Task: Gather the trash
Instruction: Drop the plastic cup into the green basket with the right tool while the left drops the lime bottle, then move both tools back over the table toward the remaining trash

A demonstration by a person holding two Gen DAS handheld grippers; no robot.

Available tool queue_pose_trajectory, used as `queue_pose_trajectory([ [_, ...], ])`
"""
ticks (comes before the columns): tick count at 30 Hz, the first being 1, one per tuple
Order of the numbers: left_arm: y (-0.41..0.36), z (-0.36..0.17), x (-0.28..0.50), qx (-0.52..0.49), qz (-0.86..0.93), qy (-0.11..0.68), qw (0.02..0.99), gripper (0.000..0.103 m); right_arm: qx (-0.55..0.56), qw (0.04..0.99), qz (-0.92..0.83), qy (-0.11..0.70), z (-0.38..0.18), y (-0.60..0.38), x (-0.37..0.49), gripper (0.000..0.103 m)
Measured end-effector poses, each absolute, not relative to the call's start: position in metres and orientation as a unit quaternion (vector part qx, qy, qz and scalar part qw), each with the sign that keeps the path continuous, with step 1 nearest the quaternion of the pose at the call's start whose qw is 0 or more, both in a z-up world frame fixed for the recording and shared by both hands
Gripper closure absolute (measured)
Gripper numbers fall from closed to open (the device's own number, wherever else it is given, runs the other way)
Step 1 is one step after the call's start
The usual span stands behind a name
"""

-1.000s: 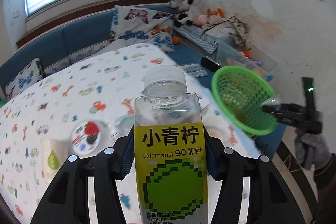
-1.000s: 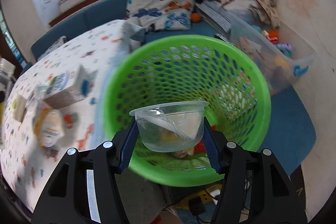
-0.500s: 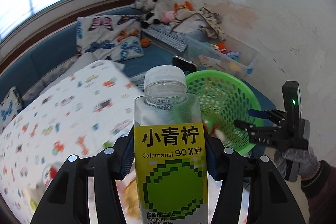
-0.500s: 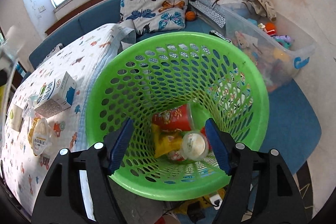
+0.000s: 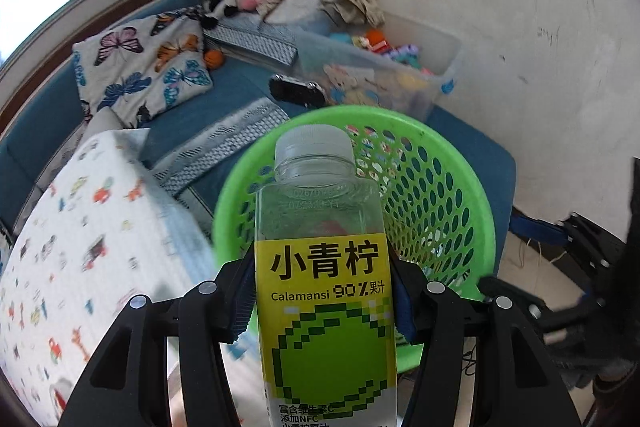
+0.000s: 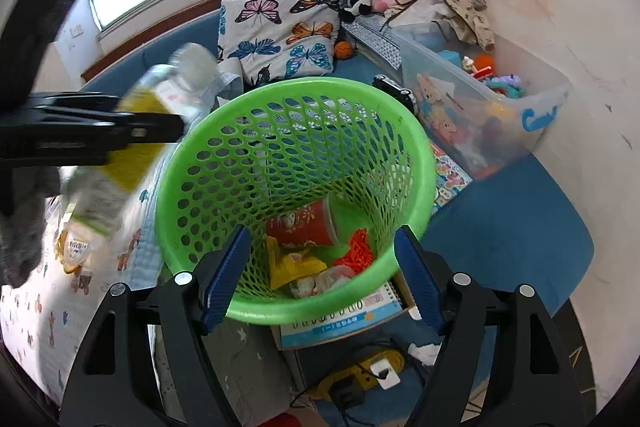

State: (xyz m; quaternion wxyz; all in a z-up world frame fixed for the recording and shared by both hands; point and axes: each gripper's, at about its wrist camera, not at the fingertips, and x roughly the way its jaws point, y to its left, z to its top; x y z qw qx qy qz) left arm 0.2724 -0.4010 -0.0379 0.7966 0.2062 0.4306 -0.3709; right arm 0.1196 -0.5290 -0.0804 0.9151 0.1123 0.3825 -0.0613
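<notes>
My left gripper [image 5: 322,291] is shut on a clear bottle [image 5: 324,267] with a white cap and a yellow-green label. The bottle stands upright in front of the near rim of the green mesh basket [image 5: 460,179]. In the right wrist view the same bottle [image 6: 132,167] comes in tilted and blurred from the left of the basket [image 6: 248,163]. My right gripper [image 6: 322,275] hangs over the basket's near rim, its jaws opening with nothing between them. A red cup [image 6: 304,227], a yellow wrapper [image 6: 292,265] and other scraps lie in the basket.
A table with a cartoon-print cloth [image 5: 80,247] stands left of the basket, with a snack packet [image 6: 76,247] on it. A clear toy box [image 6: 480,99] stands behind the basket. A booklet [image 6: 340,319] and a power strip [image 6: 372,371] lie on the floor below.
My right gripper let a clear plastic cup drop into the basket and opened wide. My left gripper carried the bottle from over the table to the basket.
</notes>
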Motion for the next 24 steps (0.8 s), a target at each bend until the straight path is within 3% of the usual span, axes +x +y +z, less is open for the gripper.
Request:
queue_pose_trajectory([
  [12,-0.453,-0.081,0.276,0.238,-0.396,0.462,0.757,0.049,0.131,0.912,-0.073,0.381,-0.088,-0.543,0.106,0.029],
  [14,-0.456,-0.085,0.276,0.235,-0.403,0.466,0.752,0.043,0.133,0.911,-0.075,0.382,-0.089,-0.544,0.105,0.029],
  [15,-0.456,-0.084,0.275,0.233,-0.406,0.463,0.753,0.035,0.134,0.911,-0.075,0.383,-0.089,-0.545,0.104,0.029],
  [24,-0.433,-0.056,0.264,0.204,-0.414,0.432,0.775,0.033,0.138,0.913,-0.073,0.376,-0.084,-0.541,0.098,0.029],
])
